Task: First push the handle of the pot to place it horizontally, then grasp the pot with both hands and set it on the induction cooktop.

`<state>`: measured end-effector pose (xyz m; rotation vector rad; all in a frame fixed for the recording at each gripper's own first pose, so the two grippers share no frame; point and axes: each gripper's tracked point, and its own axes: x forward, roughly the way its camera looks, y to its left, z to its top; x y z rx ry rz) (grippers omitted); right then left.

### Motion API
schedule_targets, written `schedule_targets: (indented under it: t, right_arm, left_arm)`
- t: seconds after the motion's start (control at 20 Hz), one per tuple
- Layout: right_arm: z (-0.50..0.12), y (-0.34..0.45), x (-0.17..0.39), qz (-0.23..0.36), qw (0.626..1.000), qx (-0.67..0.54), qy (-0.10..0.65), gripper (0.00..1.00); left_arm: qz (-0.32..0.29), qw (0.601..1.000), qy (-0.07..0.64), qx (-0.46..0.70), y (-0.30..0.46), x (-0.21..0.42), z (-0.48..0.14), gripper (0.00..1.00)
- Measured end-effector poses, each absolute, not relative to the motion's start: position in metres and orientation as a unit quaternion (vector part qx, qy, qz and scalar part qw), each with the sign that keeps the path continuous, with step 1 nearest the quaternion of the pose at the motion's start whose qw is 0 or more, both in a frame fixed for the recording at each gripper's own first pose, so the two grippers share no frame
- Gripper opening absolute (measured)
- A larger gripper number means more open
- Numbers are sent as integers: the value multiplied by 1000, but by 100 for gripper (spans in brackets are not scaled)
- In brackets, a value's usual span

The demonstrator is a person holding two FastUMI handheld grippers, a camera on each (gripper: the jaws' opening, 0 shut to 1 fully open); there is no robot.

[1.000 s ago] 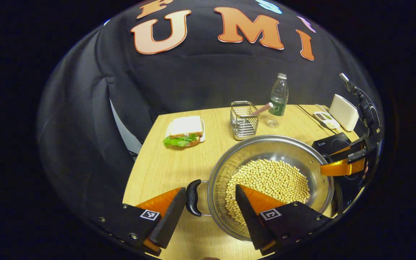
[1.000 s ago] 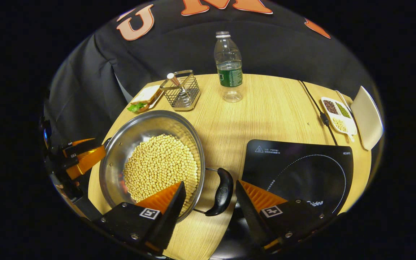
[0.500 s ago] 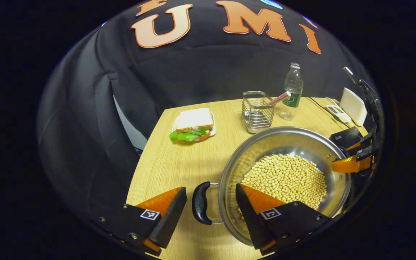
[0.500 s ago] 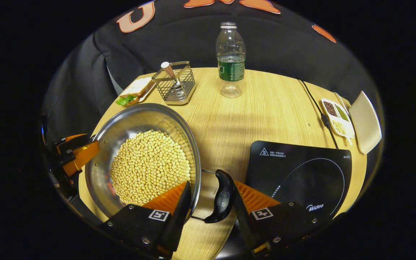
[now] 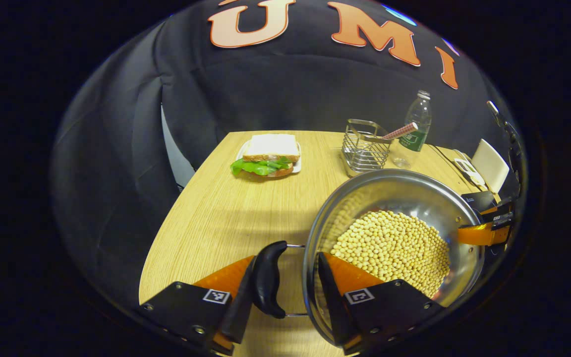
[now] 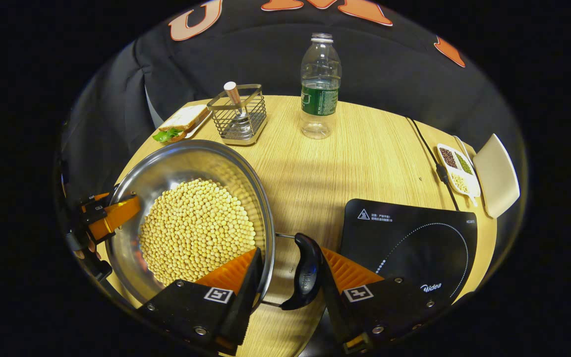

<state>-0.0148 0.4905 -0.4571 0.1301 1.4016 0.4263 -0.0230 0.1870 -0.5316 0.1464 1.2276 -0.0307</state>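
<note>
Both grippers straddle the handles of the round steel pot (image 6: pixel 186 218) of yellow beans.

On the pale wooden tabletop (image 6: pixel 365 158), the pot sits left of the black induction cooktop (image 6: pixel 414 243). The left gripper (image 5: pixel 285 292) brackets one black handle (image 5: pixel 267 278) and the rim; the right gripper (image 6: pixel 288 282) brackets the other black handle (image 6: pixel 305 272). Whether the fingers are clenched, I cannot tell.

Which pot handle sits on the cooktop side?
The pot handle between the right gripper fingers, beside the induction cooktop; the other handle faces the sandwich side.
</note>
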Motion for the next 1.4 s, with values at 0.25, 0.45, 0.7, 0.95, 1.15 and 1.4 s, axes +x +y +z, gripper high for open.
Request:
schedule_targets:
  t: [0.25, 0.45, 0.7, 0.95, 1.15, 1.4]
  right_arm:
    - [-459, 493, -10, 199, 754, 65, 623, 56]
    - [-445, 485, -9, 202, 777, 48, 594, 50]
    - [-416, 469, -6, 203, 795, 47, 570, 49]
    - [-386, 436, -7, 197, 808, 70, 551, 49]
    - [-368, 396, -9, 188, 817, 79, 539, 46]
    - [-361, 346, -14, 167, 824, 87, 535, 46]
  left_arm:
    - [4, 824, 564, 55, 192, -28, -522, 60]
    - [19, 834, 549, 53, 188, -30, -510, 62]
    - [30, 844, 533, 45, 175, -30, -480, 59]
    - [24, 858, 509, 67, 143, -22, -434, 59]
    - [14, 865, 497, 75, 105, -23, -409, 59]
    - [-7, 870, 486, 85, 57, -23, -398, 59]
